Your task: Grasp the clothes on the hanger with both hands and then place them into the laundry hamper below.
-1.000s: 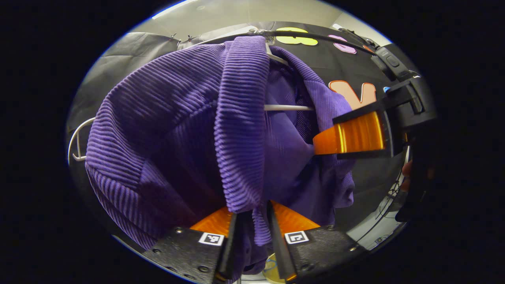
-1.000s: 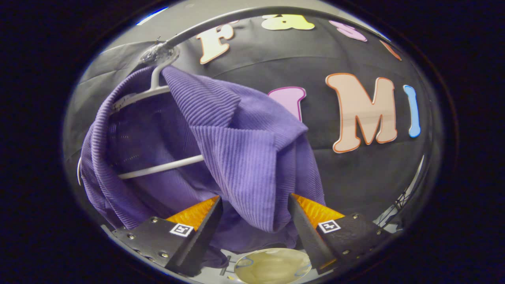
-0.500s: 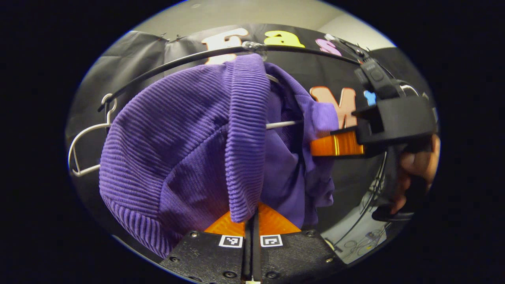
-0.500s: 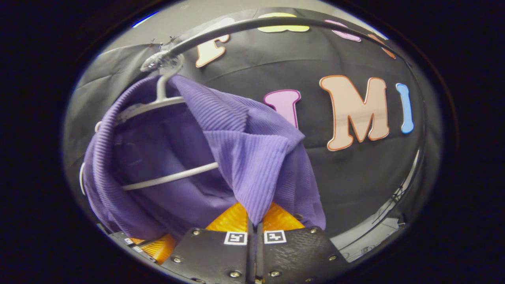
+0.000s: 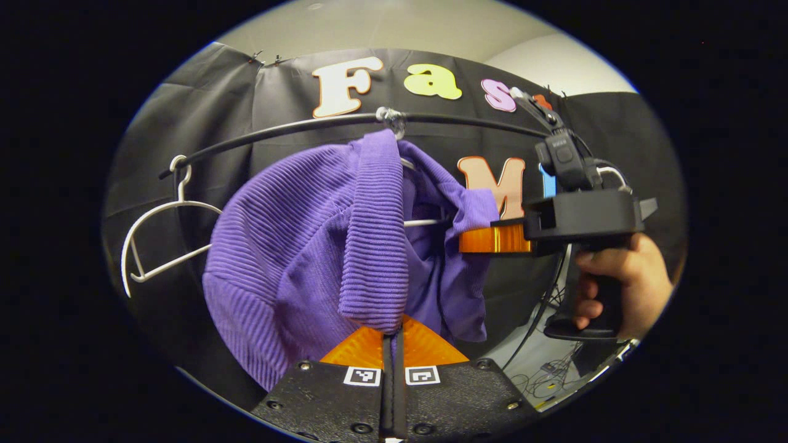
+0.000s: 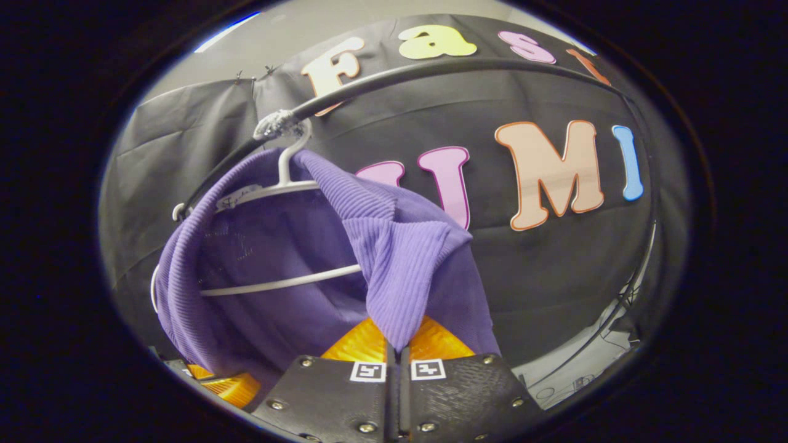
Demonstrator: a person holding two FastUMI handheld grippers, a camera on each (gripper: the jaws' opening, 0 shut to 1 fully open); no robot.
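Jaws of both the left gripper (image 5: 392, 335) and right gripper (image 6: 399, 344) are clenched on the purple garment (image 5: 308, 246), draped over the hanger (image 6: 289, 184). Grasp is judged done; lifting clear of the hanger is required next.

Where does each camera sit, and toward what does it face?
Left gripper view: on the left gripper, facing the purple garment it pinches; the right gripper and its hand show at right.
Right gripper view: on the right gripper, facing the garment's fold from the other side.
Shared: garment, white hanger, black rail.
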